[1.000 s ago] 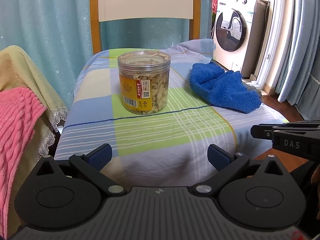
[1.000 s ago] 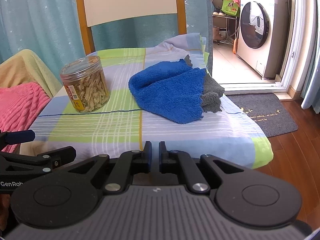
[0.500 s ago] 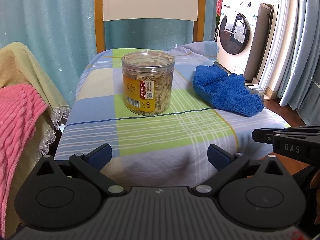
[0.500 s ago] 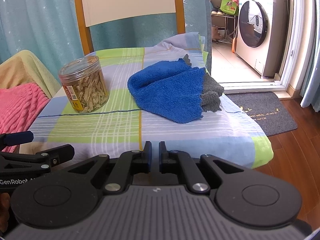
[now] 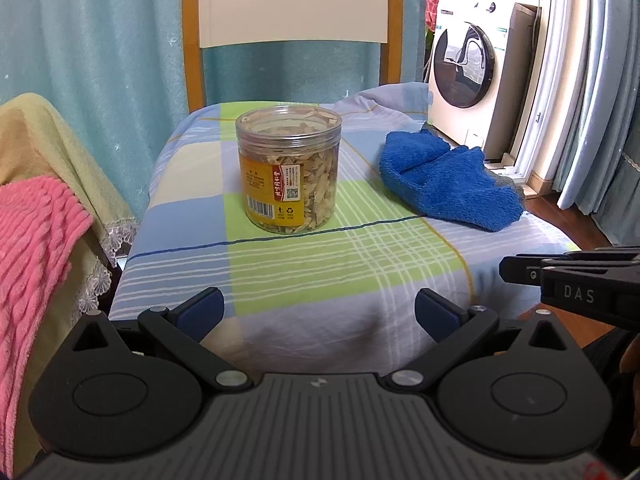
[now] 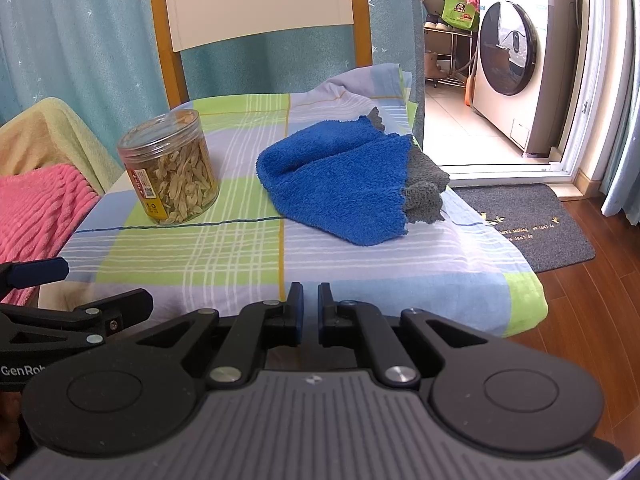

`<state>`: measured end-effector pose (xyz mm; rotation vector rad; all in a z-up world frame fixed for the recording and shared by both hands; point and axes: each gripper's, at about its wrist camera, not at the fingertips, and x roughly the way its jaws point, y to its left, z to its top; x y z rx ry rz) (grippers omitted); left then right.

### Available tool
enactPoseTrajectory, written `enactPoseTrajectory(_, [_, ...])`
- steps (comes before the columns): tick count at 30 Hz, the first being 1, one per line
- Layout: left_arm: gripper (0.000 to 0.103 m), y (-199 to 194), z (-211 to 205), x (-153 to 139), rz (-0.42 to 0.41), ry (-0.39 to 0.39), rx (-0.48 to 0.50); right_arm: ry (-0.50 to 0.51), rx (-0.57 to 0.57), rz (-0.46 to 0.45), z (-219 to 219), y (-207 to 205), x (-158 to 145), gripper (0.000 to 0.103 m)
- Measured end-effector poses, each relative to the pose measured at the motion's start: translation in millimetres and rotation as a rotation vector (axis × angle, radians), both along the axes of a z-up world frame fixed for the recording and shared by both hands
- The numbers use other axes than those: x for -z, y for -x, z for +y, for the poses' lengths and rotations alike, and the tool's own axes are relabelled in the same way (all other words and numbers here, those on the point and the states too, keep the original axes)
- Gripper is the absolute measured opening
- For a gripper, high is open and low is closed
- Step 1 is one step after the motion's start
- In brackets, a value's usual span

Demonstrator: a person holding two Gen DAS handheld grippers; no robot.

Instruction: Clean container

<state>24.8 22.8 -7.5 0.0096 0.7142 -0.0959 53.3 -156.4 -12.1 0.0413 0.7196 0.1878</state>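
The clear plastic jar (image 5: 289,168) is standing centre frame, probably light, slick-walled; grip its sides. Left claw (image 5: 319,312) is gaping empty; right claw (image 6: 310,312) is nearly closed, empty, facing the blue towel (image 6: 340,184).

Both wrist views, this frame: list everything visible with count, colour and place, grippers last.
jar: 1, clear plastic, yellow label, dried pieces inside, upright on the cloth, left of towel
towel: 1, blue with grey edge, crumpled, right of jar
checked cloth: 1, green, blue, white, covering the seat
chair back: 1, wood and white, behind
pink blanket: 1, far left
washing machine: 1, white, right background
doormat: 1, grey, floor
left gripper: open, empty
right gripper: shut, empty
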Motion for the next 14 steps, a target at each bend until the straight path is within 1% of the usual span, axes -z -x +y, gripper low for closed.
enactPoseTrajectory(14, [0.102, 1.6, 1.7, 0.6, -0.007, 0.013, 0.001, 0.002, 0.001, 0.002, -0.2, 0.6, -0.6, 0.003])
